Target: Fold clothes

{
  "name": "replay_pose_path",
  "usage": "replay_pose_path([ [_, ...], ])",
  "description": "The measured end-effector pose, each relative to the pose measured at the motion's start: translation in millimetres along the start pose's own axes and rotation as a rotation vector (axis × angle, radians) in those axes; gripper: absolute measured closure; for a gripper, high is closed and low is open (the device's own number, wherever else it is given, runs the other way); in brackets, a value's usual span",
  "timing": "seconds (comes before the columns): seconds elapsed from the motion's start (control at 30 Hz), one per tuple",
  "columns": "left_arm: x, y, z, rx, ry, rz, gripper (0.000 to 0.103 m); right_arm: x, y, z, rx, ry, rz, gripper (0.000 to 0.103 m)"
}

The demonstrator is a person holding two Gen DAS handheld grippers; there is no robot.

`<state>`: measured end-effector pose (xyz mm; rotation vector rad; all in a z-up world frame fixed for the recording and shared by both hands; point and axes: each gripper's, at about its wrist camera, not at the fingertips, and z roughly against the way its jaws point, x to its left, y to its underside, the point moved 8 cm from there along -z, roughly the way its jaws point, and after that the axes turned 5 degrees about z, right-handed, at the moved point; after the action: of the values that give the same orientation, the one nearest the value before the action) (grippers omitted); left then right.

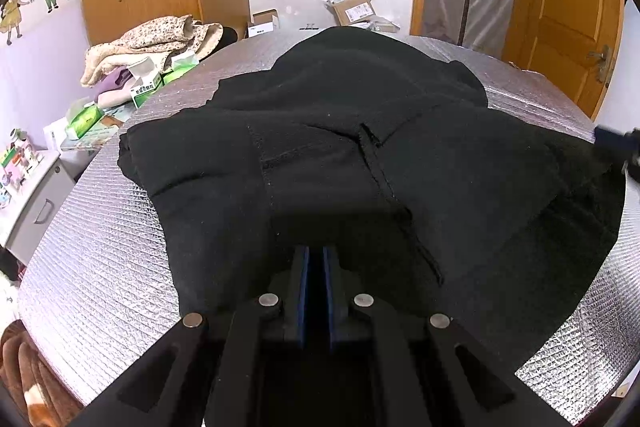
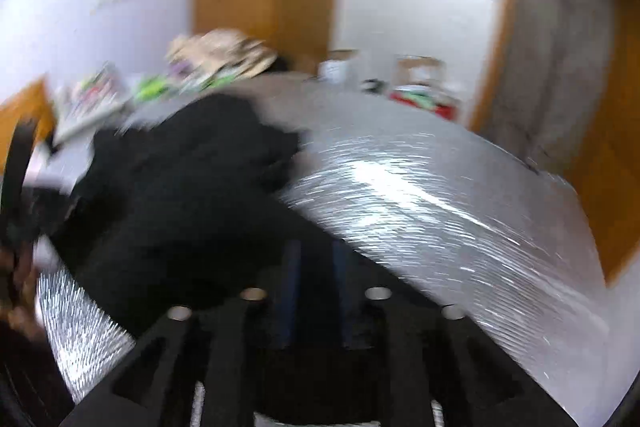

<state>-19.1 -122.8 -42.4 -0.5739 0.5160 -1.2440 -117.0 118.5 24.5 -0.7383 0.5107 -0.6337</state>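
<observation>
Black garment [image 1: 360,155] right in front of me, spread across the silver quilted table [image 1: 100,267]. It looks like trousers or a thick top, I can't tell which; I can see a seam and a stitched pocket line running down the middle. It's bunched and partly doubled over at the far end, with a loose edge at the left, so I'd judge the folding is started but nowhere near a tidy stack.

My left tool [image 1: 316,259] sits low at the near edge of the cloth, blue pads almost together, and it appears clenched on a pinch of the black fabric.

My right tool [image 2: 316,259] is badly blurred in its own view. Its pads stand apart with dark fabric behind them, and I can't see them pressing on anything, so I read it as released. From the left view its tip shows at the garment's right edge [image 1: 616,143].

Beyond the garment: a floral blanket pile [image 1: 160,43], green tissue packs [image 1: 86,119], cardboard boxes [image 1: 354,9].
</observation>
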Motion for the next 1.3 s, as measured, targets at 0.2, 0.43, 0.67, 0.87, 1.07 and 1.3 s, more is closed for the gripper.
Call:
replay_pose_path([
  [0.2, 1, 2, 1, 0.006, 0.007, 0.006, 0.096, 72, 0, -34, 0.051, -0.116, 0.199, 0.067],
  [0.43, 1, 1, 0, 0.005, 0.006, 0.000, 0.096, 94, 2, -53, 0.085, -0.097, 0.331, 0.066],
  [0.67, 2, 1, 0, 0.005, 0.008, -0.002, 0.096, 83, -13, -48, 0.018, -0.059, 0.284, 0.089],
  [0.87, 1, 0, 1, 0.005, 0.011, -0.002, 0.096, 24, -40, -19, -0.116, 0.001, 0.060, 0.099],
  [1.07, 2, 0, 0, 0.002, 0.012, 0.000, 0.096, -82, -20, 15, -0.144, 0.169, -0.255, 0.099],
  [1.3, 1, 0, 0, 0.001, 0.007, -0.001, 0.096, -204, 55, 70, -0.114, 0.454, -0.615, 0.099],
])
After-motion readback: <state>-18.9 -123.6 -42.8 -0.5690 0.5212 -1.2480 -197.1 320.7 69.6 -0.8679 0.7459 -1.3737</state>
